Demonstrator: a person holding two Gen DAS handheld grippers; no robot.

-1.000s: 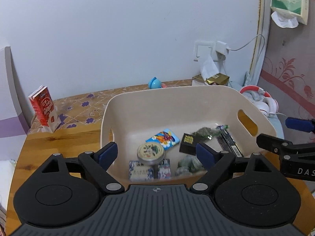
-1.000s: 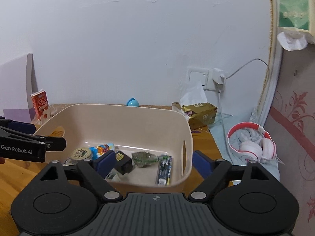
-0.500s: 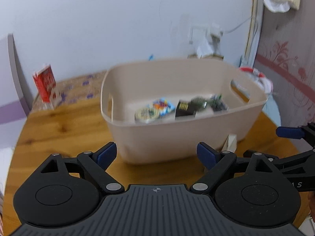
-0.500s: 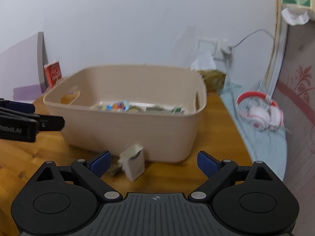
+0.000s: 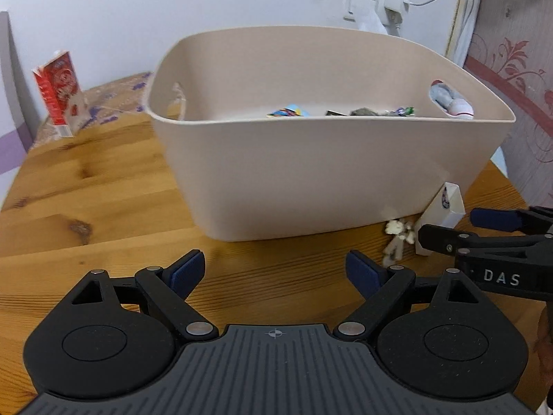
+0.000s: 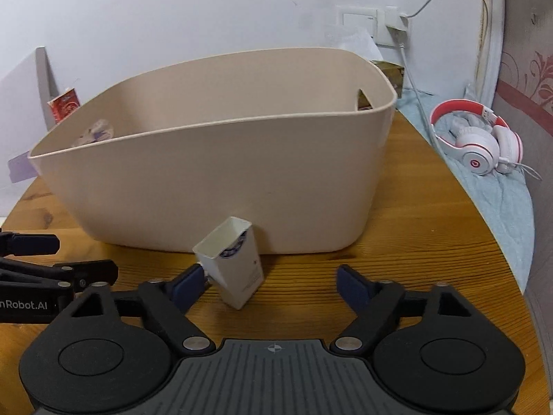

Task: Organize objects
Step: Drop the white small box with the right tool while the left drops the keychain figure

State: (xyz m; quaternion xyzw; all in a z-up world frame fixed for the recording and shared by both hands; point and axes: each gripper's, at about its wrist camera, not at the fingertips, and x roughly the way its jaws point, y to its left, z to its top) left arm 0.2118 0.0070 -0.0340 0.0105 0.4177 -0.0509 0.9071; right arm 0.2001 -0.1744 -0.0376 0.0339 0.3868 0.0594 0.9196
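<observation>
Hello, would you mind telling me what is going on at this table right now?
A person is tidying small items into a beige bin on a wooden table. Some things already lie inside. The right gripper is open, low in front of a small white box tilted against the bin's front wall. The left gripper is open and empty. A small pale figure lies beside the box.
</observation>
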